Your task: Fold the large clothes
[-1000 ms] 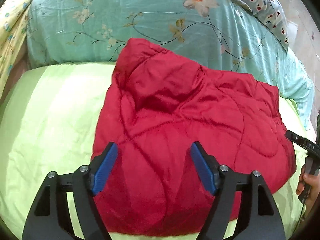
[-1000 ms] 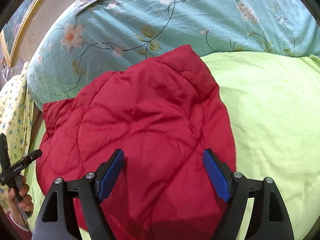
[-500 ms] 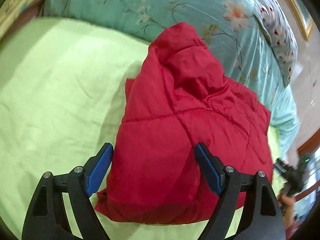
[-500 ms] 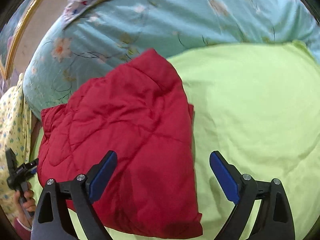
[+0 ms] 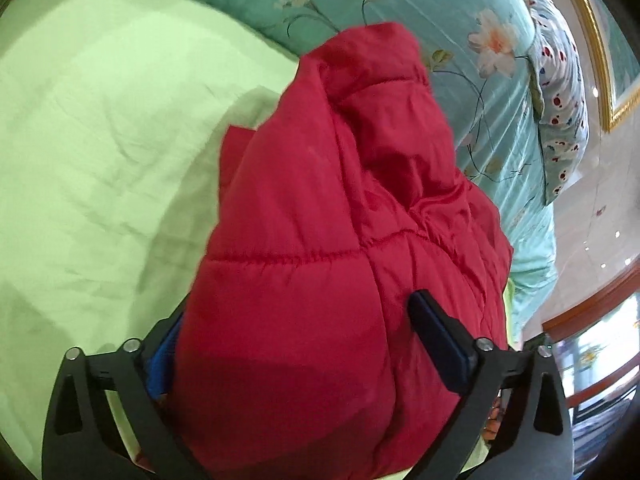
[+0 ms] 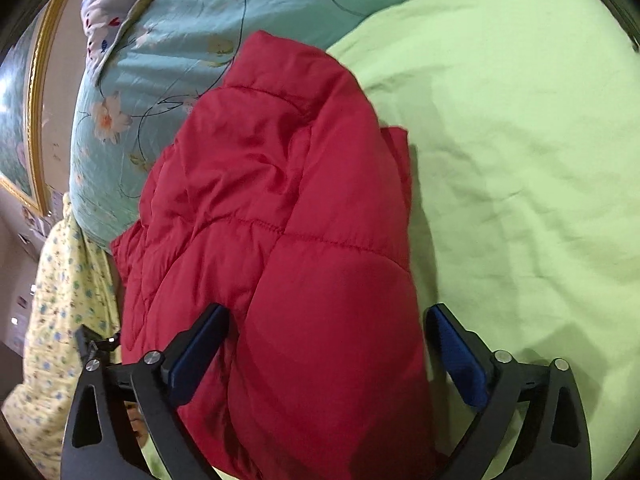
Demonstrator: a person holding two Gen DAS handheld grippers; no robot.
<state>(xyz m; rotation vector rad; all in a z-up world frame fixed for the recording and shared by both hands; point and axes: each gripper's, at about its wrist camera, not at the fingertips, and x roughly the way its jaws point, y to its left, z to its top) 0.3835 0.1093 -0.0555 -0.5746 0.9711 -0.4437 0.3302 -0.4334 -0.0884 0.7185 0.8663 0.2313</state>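
A red quilted puffer jacket (image 5: 320, 240) lies folded into a thick bundle on the light green bed sheet (image 5: 100, 140). It also shows in the right wrist view (image 6: 280, 220). My left gripper (image 5: 296, 340) is open, its jaws straddling the near left end of the bundle; the left pad is partly hidden by fabric. My right gripper (image 6: 328, 344) is open, its jaws straddling the near right end of the bundle. The jacket's far end rests against the teal quilt.
A teal floral quilt (image 5: 400, 8) is heaped along the far side of the bed. A spotted pillow (image 5: 560, 80) lies on it. A yellow floral cloth (image 6: 60, 300) hangs beside the bed. Green sheet (image 6: 520, 160) spreads to the right of the jacket.
Both grippers have come down and closer onto the two near ends of the jacket, swinging outward. The jacket now fills the space between each pair of jaws. Both stay open.
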